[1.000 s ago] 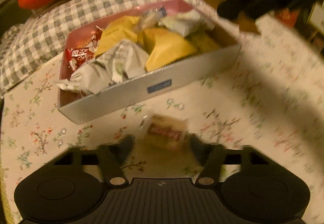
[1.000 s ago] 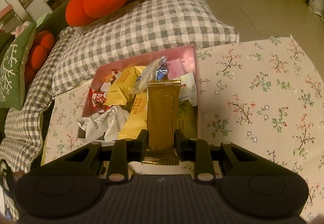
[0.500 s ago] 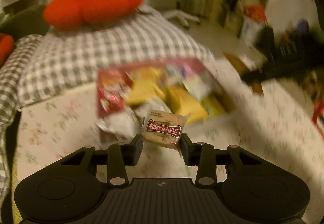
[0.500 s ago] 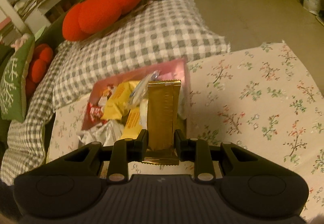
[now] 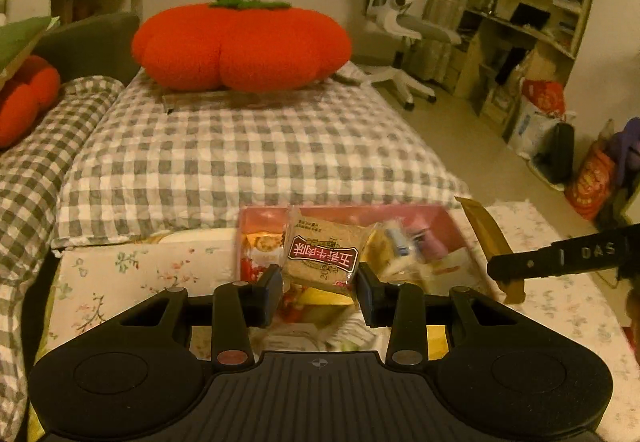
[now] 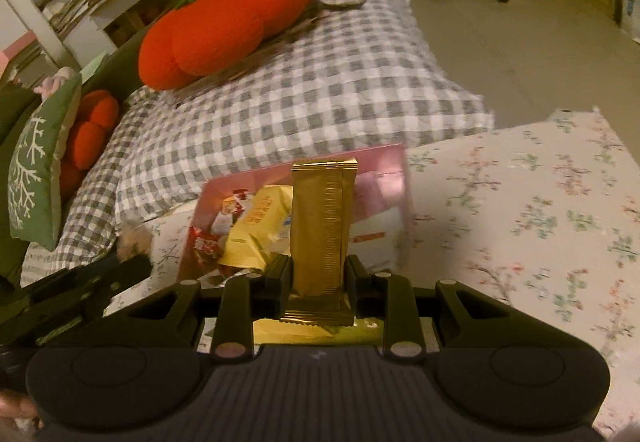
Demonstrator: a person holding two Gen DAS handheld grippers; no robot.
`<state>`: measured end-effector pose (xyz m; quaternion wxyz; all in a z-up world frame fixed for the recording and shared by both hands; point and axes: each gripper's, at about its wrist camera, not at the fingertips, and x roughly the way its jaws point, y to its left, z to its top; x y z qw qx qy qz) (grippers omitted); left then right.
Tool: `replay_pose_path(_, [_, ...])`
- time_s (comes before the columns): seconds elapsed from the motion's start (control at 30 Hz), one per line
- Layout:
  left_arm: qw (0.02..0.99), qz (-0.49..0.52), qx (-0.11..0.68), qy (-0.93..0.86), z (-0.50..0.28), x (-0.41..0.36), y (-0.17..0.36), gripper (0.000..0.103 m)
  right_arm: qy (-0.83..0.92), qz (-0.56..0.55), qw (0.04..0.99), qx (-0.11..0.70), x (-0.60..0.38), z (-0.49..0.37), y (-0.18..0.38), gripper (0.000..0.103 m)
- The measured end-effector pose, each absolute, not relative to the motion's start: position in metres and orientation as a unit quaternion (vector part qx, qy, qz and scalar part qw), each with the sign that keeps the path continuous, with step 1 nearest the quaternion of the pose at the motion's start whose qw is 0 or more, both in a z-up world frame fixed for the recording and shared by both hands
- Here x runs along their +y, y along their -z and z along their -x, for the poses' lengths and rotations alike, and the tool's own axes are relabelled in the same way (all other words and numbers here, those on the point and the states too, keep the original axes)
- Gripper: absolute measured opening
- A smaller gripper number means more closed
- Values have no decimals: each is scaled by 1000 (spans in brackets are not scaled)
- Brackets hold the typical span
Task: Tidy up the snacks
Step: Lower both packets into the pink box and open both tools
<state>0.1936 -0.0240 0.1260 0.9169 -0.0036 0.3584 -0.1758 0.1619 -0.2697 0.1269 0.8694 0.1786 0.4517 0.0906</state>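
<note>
My left gripper [image 5: 319, 288] is shut on a tan snack packet with a dark red label [image 5: 325, 252], held in the air above the pink snack box [image 5: 400, 211]. The box holds several wrapped snacks in yellow, red and white. My right gripper [image 6: 319, 276] is shut on a long gold bar wrapper [image 6: 321, 220] that stands upright between its fingers, also over the pink box [image 6: 380, 166]. In the left wrist view the gold bar [image 5: 486, 232] and the right gripper's black body show at the right. The left gripper's body [image 6: 80, 290] shows at the lower left of the right wrist view.
The box sits on a floral tablecloth [image 6: 520, 210]. Behind it lie a grey checked cushion [image 5: 240, 154] and a big orange pumpkin pillow [image 5: 240, 42]. A white office chair [image 5: 404, 22] and cluttered shelves [image 5: 520, 42] stand at the right; bags lie on the floor.
The left gripper closed on the tan packet on the cloth, lifted it and carried it over the box. The right gripper drew back a little, still gripping the gold bar.
</note>
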Motion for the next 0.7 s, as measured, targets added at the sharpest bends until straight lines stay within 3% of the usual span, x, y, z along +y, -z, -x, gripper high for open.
replay_pose_path(0.3, [908,-17,389,155,-211,-21,-79,39,-116,-180,862,459,-235,-190,-105,26])
replay_pose_path(0.4, [907,-11,388,165,-210,-17,-78,44,-125,-186,861,456,-222,-194,-104,26])
replay_pose_path(0.53, [911,-16,376,170,-203,-14,-85,59,-122,-198,859,456,-215,-195,-103,30])
replay_pose_path(0.7, [911,-8,385,149,-199,0,-100,59,-104,-195,862,456,-221,-185,-108,35])
